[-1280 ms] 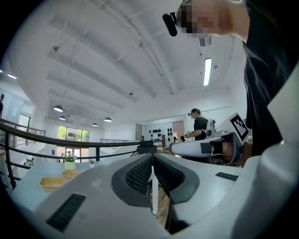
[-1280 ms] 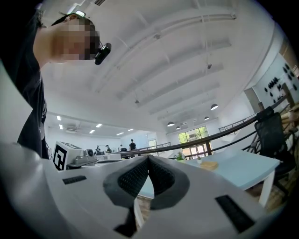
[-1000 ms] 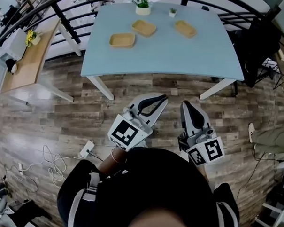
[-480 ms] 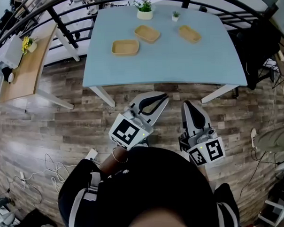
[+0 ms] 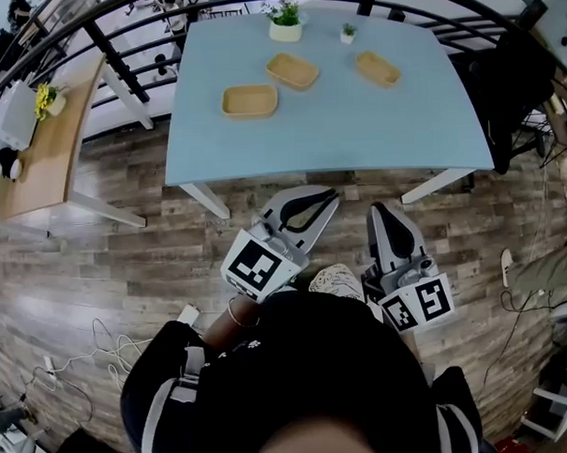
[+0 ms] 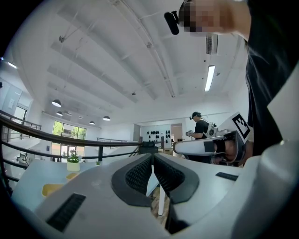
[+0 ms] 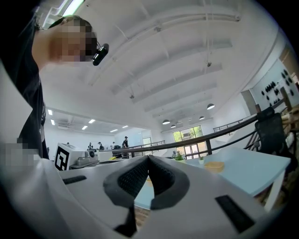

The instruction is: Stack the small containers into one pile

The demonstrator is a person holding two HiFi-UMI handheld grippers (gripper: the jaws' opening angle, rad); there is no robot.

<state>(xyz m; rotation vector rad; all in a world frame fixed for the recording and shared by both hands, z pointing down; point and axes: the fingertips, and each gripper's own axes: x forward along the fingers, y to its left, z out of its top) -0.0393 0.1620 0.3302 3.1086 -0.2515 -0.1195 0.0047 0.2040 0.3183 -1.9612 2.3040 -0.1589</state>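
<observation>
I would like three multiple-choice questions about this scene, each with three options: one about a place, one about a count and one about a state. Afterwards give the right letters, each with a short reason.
1. Where do the wooden trays lie?
A. on the floor
B. on the light blue table
C. on a chair

2. How many wooden trays are there?
A. two
B. three
C. five

3. How do the jaws of the left gripper stand?
A. wide open
B. shut on a tray
C. shut, with nothing between them

Answers:
1 B: the head view shows all of them on the tabletop.
2 B: three trays lie apart, none stacked.
3 C: the left gripper view shows the pads meeting, with nothing held.
</observation>
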